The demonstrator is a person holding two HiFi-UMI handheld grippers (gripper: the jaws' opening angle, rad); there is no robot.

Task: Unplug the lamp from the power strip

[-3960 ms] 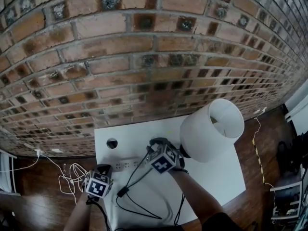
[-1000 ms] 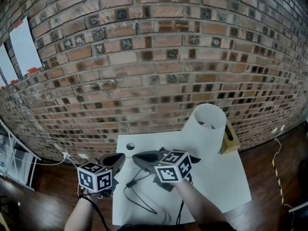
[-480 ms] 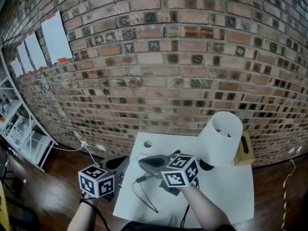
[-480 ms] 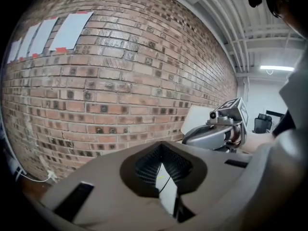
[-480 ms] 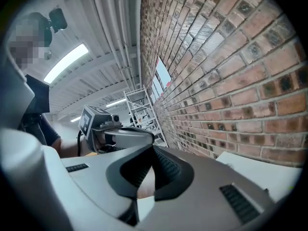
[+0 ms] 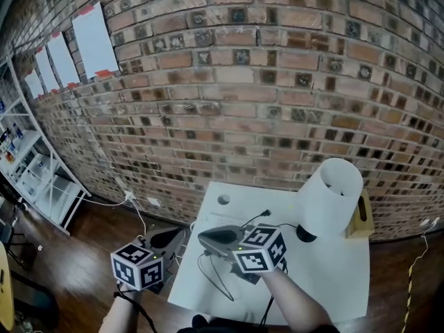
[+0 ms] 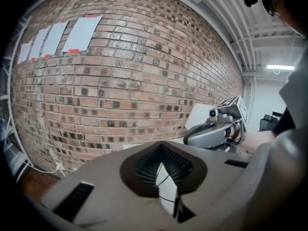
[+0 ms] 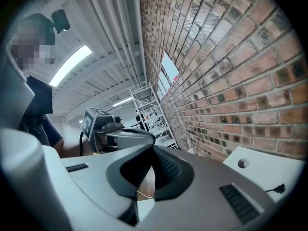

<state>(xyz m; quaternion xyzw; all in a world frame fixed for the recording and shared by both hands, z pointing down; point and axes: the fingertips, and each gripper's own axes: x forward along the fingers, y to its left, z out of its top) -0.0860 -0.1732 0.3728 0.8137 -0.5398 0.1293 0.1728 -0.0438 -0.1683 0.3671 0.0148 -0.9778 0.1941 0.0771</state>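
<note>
The lamp, with its white shade (image 6: 329,196), stands at the table's right. Its black cord ends in a plug (image 6: 266,214) that lies loose on the white table (image 6: 326,276); the same plug (image 8: 278,189) shows in the right gripper view. I cannot make out the power strip. My right gripper (image 6: 202,237) hovers level over the table's left part, shut and empty. My left gripper (image 6: 177,233) hangs just off the table's left edge, jaws together with nothing in them. The two face each other: the left gripper (image 8: 139,138) is in the right gripper view, the right gripper (image 7: 192,138) in the left one.
A brick wall (image 6: 243,103) rises behind the table. The table has a round hole (image 6: 223,200) near its back left. A wooden box (image 6: 361,217) sits behind the lamp. A black cable loop (image 6: 215,279) lies at the front. White cords (image 6: 139,217) and shelves (image 6: 28,179) are at left.
The head view has swung left, bringing shelves and wall papers into sight. Both grippers have drifted left together; their jaws look the same as before.
</note>
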